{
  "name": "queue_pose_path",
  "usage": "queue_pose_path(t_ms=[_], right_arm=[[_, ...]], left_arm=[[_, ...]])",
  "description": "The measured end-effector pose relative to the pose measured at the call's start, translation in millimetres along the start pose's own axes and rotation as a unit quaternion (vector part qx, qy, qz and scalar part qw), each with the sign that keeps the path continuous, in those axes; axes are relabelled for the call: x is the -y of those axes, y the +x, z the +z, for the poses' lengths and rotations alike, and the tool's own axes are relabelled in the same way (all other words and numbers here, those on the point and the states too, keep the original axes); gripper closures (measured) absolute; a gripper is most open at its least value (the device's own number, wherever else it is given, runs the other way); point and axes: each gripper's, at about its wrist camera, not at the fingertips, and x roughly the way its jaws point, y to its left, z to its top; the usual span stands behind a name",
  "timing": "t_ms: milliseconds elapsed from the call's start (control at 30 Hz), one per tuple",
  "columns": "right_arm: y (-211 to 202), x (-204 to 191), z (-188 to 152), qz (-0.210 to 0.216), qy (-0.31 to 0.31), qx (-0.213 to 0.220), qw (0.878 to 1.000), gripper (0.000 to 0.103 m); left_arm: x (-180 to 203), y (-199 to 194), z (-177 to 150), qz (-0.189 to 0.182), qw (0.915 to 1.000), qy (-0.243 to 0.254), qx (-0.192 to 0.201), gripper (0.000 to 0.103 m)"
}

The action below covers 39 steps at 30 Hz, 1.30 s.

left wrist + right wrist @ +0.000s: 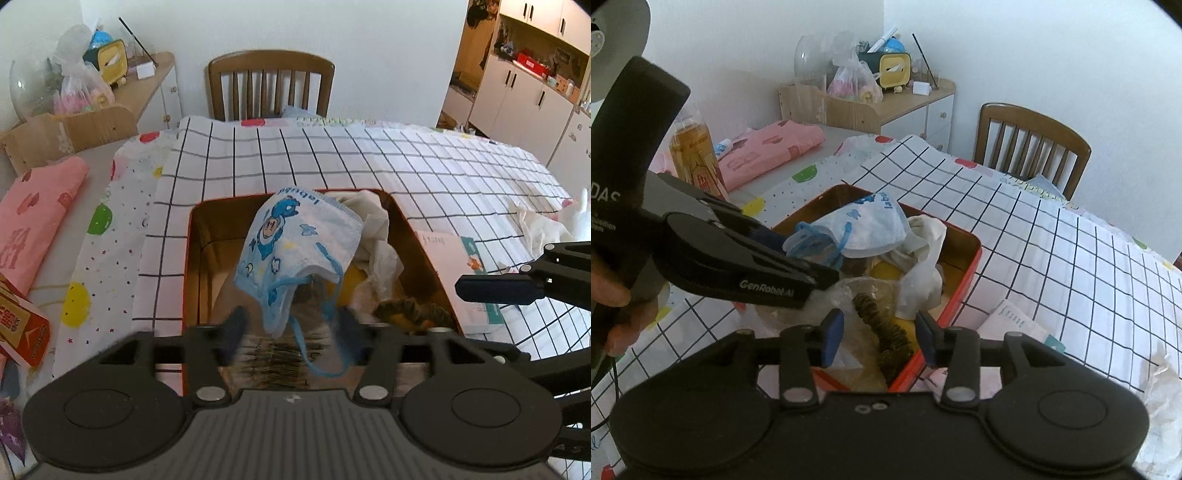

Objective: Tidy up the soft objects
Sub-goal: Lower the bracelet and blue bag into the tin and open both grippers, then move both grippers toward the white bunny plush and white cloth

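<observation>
A red tin box (186, 266) (967, 271) stands on the checked tablecloth and holds soft things. A blue-and-white child's face mask (295, 247) (866, 225) lies over the box, its blue ear loops hanging between my left fingers. My left gripper (291, 328) is open just above the box; its fingers are blurred. It also shows in the right wrist view (775, 254). My right gripper (879, 338) is open and empty over the box's near corner, above a dark striped scrunchie (886, 332) (413, 314). White cloth (923, 251) and a yellow item (884, 273) lie inside.
A white packet (461, 269) (1012, 321) lies beside the box. A pink folded cloth (33, 218) (768, 147), an orange carton (18, 325) and a bottle (694, 155) sit at the left. A wooden chair (271, 85) stands behind the table. A cluttered side cabinet (886, 92) is against the wall.
</observation>
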Motion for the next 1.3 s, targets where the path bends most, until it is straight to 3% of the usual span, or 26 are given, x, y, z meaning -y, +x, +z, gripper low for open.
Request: queue_pose_path(t_ms=[600, 1167, 1300], right_arm=[[-59.3, 26.1, -0.7, 0.004, 0.039, 0.053, 0.998, 0.04], [-140.4, 95.6, -30.1, -0.001, 0.096, 0.114, 0.989, 0.02], [-156.7, 116.0, -44.1, -0.018, 0.104, 0.12, 0.987, 0.016]], left_arm=[[12.5, -56.2, 1.8, 0.013, 0.999, 0.002, 0.042, 0.033], [86.4, -87.2, 8.3, -0.02, 0.9969, 0.015, 0.075, 0.025], [109.2, -88.3, 9.7, -0.03, 0.9958, 0.019, 0.085, 0.018]])
